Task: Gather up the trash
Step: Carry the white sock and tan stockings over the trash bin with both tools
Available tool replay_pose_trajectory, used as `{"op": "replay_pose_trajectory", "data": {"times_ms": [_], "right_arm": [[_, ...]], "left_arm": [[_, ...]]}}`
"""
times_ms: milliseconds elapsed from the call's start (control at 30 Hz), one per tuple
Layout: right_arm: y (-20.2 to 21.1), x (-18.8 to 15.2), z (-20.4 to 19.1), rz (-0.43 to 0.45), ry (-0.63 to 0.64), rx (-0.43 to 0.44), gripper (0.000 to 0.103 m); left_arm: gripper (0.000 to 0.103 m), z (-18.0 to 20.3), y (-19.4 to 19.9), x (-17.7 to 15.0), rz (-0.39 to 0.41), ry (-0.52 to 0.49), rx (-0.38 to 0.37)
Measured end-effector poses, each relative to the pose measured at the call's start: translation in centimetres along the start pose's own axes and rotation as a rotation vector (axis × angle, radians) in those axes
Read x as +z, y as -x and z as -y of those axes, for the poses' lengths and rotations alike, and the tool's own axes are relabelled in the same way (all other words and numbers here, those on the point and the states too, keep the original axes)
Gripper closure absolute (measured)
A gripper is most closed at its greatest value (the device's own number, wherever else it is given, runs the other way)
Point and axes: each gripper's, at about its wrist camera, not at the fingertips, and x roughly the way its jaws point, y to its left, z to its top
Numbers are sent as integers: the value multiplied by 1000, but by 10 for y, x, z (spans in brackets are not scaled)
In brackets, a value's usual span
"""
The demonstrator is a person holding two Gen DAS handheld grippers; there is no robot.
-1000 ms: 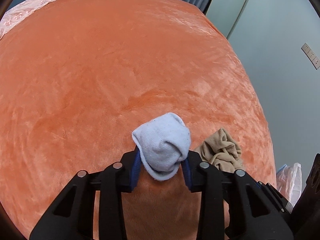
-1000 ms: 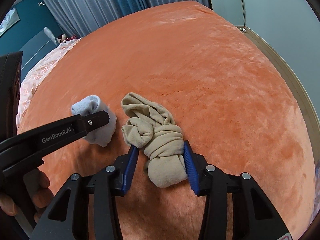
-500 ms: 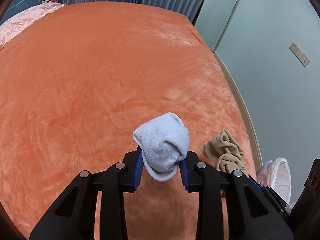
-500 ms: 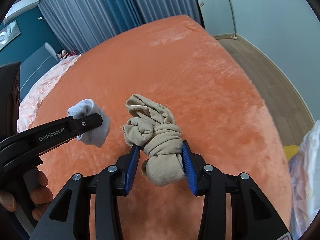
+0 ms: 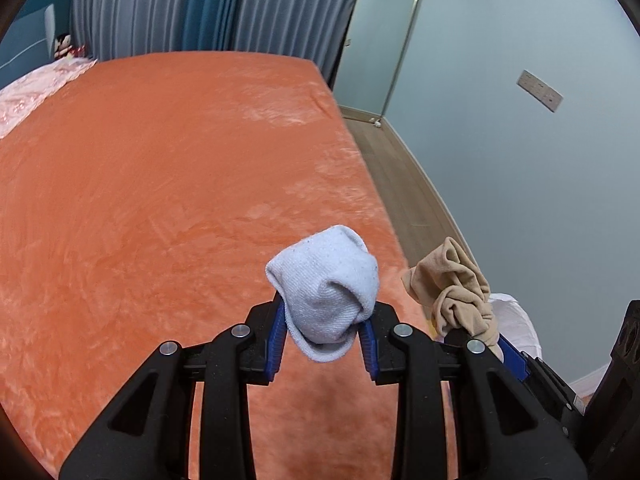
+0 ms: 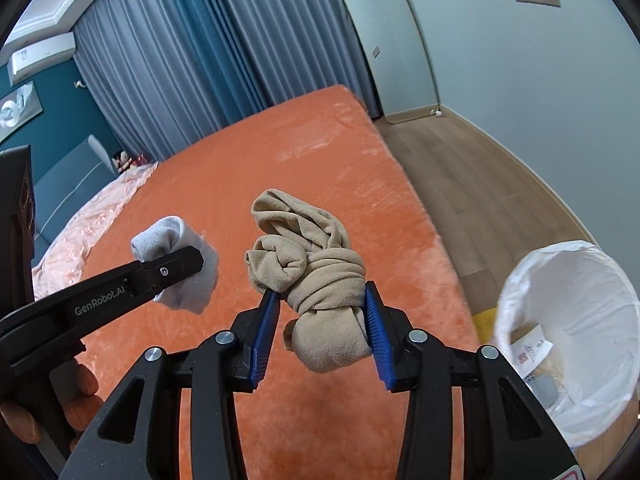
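Orange bed [image 6: 248,168] below; both fingers grip socks; only right view shows bin's [image 6: 568,320] inside.

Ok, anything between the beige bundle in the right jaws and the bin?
Nothing in the way. In the right wrist view, only the edge of the orange bed and bare wood floor lie between the beige bundle and the bin.

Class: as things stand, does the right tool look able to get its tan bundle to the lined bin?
Probably yes: the right tool holds the tan sock bundle, with nothing between it and the open white-lined bin.
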Motion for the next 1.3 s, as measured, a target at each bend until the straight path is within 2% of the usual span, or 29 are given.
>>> {"op": "replay_pose_trajectory", "data": {"times_ms": [233,567,1300], "right_arm": [[58,2,30,77,-32,-28,63],[114,-6,70,146,-79,-79,62],[162,-27,140,202,-190,-158,62]], "left_arm": [[73,62,30,-12,29,-77,-45],[73,137,51,-34,32,-169,-107],[73,228,48,-69,-11,-293,-185]]}}
